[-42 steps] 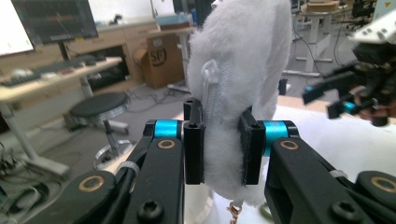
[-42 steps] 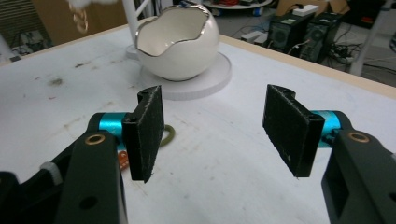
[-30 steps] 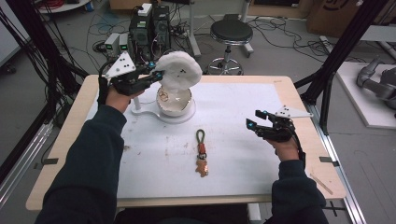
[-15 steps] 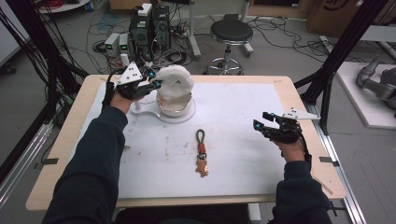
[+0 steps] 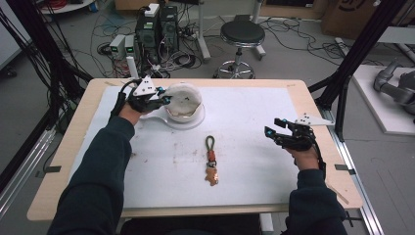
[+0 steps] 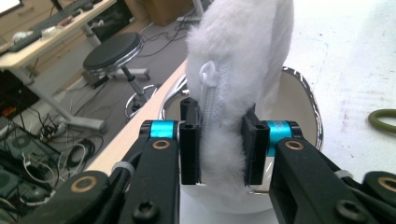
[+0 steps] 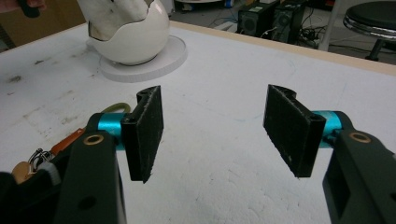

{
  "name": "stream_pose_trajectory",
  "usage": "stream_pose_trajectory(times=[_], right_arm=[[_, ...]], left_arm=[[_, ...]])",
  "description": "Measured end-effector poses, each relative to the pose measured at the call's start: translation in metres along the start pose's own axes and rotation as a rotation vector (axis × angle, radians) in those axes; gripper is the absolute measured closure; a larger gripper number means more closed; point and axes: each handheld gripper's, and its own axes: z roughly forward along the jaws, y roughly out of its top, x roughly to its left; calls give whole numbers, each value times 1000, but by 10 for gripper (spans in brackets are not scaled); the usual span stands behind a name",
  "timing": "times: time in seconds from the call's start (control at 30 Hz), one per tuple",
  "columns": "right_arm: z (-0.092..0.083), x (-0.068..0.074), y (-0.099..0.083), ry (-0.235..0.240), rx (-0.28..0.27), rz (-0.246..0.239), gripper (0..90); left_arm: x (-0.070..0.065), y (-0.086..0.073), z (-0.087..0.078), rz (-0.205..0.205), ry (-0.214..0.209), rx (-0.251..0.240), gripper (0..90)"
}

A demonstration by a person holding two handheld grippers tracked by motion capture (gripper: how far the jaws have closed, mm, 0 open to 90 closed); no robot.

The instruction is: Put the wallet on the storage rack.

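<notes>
left gripper [image 5: 164, 99] clamps the white pouch [image 6: 238, 70] over the bowl [image 5: 185, 115] near the tabletop's far left, jaws just easing; right gripper [image 5: 274, 128] hovers wide, empty; no readable writing.

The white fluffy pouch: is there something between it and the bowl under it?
Nothing visible. The fluffy pouch, between the pads of the left tongs, hangs straight into the open white bowl; the keychain lies apart.
</notes>
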Motion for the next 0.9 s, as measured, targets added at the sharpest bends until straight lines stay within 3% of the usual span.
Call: stream_pose_trajectory(times=[0.03, 0.07, 0.1, 0.13, 0.17, 0.2, 0.23, 0.27, 0.3, 0.33, 0.37, 0.4, 0.43, 0.47, 0.5, 0.53, 0.57, 0.6, 0.67, 0.77, 0.8, 0.83, 0.87, 0.9], right_arm=[[0, 0, 0, 1, 0, 0, 386], [0, 0, 0, 1, 0, 0, 386], [-1, 0, 0, 1, -1, 0, 386], [-1, 0, 0, 1, -1, 0, 386], [-1, 0, 0, 1, -1, -1, 386], [-1, 0, 0, 2, 0, -2, 386], [0, 1, 0, 4, 3, 2, 386], [0, 1, 0, 4, 3, 2, 386], [0, 2, 0, 6, 8, 0, 386], [1, 2, 0, 6, 9, 0, 386], [1, 2, 0, 8, 10, -3, 386], [1, 2, 0, 8, 10, -3, 386], [2, 3, 0, 9, 11, -5, 386], [2, 3, 0, 9, 11, -5, 386], [2, 3, 0, 7, 13, -5, 386], [2, 3, 0, 8, 11, -4, 386], [1, 3, 0, 8, 13, -3, 386], [1, 3, 0, 8, 13, -3, 386], [1, 2, -1, 9, 12, 1, 386], [2, 3, -1, 12, 18, 2, 386], [2, 3, -1, 12, 18, 2, 386], [3, 3, -1, 12, 18, -3, 386], [3, 3, -1, 12, 18, -3, 386], [3, 3, -2, 11, 21, 2, 386]], left_arm=[[1, -2, 2, -85, 15, 4, 622], [1, -2, 2, -85, 15, 4, 549], [2, -2, 2, -124, 16, 0, 486], [3, -3, 2, -177, 20, -1, 486], [5, -6, 0, -282, 5, -34, 399], [5, -6, 0, -282, 5, -34, 365], [7, -10, 0, -378, -22, -57, 320], [7, -10, 0, -378, -22, -57, 292], [8, -14, 2, -418, -35, -27, 291], [8, -14, 2, -418, -35, -27, 314], [8, -16, 3, -404, -21, -5, 401], [8, -17, 4, -401, -13, 1, 401], [8, -17, 5, -390, -7, 3, 529], [7, -16, 5, -370, 18, 10, 529], [7, -14, 3, -334, 49, -12, 713], [7, -14, 3, -334, 49, -12, 752], [5, -9, -1, -232, 76, -54, 766], [5, -9, -1, -232, 76, -54, 775], [4, -6, -5, -134, 85, -80, 778], [4, -4, -9, -37, 85, -86, 780], [3, -4, -10, -12, 86, -85, 780], [1, -3, -8, 39, 78, -46, 781], [1, -3, -8, 39, 78, -46, 781], [-3, -4, -2, 74, 66, -4, 780]])
